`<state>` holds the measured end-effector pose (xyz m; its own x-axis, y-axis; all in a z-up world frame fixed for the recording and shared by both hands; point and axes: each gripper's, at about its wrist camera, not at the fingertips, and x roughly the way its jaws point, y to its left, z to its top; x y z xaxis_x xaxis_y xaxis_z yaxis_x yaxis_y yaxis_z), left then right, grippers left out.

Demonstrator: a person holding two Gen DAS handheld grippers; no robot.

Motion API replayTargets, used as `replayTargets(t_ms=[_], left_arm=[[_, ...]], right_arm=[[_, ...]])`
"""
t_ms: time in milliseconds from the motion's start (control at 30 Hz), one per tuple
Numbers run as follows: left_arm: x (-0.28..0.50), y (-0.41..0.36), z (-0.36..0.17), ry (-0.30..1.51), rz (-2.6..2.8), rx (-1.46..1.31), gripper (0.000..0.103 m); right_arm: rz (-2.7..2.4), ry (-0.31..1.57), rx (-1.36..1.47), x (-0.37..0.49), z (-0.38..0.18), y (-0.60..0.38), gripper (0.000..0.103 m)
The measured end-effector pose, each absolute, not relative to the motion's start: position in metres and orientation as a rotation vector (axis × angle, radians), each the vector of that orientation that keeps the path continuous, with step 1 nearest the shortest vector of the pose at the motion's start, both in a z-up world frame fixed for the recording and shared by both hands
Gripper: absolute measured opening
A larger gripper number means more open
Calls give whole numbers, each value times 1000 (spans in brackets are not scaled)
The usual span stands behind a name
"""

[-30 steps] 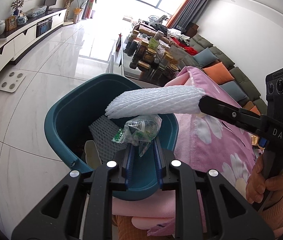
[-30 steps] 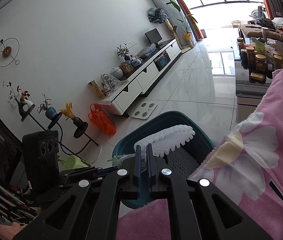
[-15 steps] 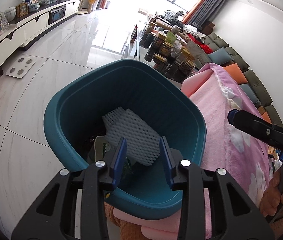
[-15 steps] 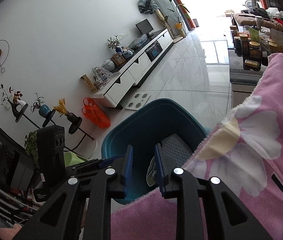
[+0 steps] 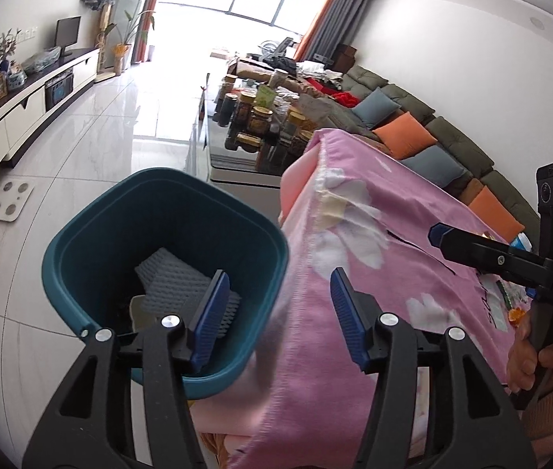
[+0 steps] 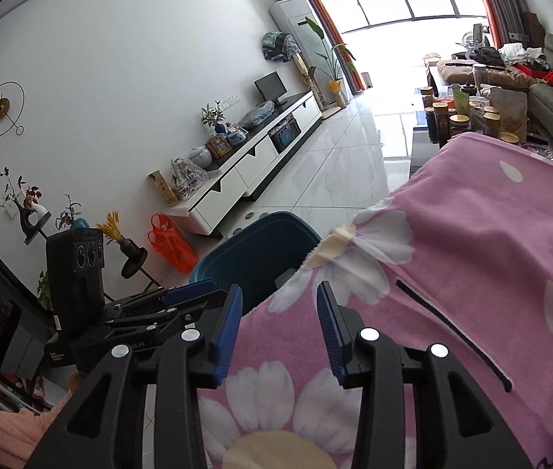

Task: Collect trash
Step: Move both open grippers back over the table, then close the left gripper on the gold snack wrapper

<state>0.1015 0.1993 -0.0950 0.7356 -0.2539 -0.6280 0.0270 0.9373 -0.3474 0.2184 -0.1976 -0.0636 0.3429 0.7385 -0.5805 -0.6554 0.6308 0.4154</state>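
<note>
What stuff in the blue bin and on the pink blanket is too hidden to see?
- Bottom of the teal bin, left wrist view: dark, and the left gripper covers part of the foam netting.
- The same bin in the right wrist view: the pink blanket hides most of it.
- Small items on the blanket, left wrist view: the right gripper blocks them, so I cannot name them.

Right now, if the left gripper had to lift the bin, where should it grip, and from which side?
Grip the bin by its rim wall, from above, one finger inside and one outside. The bin stands upright and open-topped, and its body looks wider than the open left gripper. I'd take the floor side: the blanket crowds the other edge.
</note>
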Motion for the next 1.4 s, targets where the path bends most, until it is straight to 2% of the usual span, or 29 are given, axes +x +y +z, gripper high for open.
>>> replayTargets(t_ms=[333, 800, 1400], left_arm=[[116, 93, -75, 733, -392, -229, 56], [138, -29, -76, 778, -582, -133, 56], [188, -109, -78, 863, -635, -81, 56]], right_arm=[[727, 767, 176, 199, -64, -303, 39], [475, 714, 308, 173, -75, -424, 39], [364, 673, 393, 158, -93, -485, 39]])
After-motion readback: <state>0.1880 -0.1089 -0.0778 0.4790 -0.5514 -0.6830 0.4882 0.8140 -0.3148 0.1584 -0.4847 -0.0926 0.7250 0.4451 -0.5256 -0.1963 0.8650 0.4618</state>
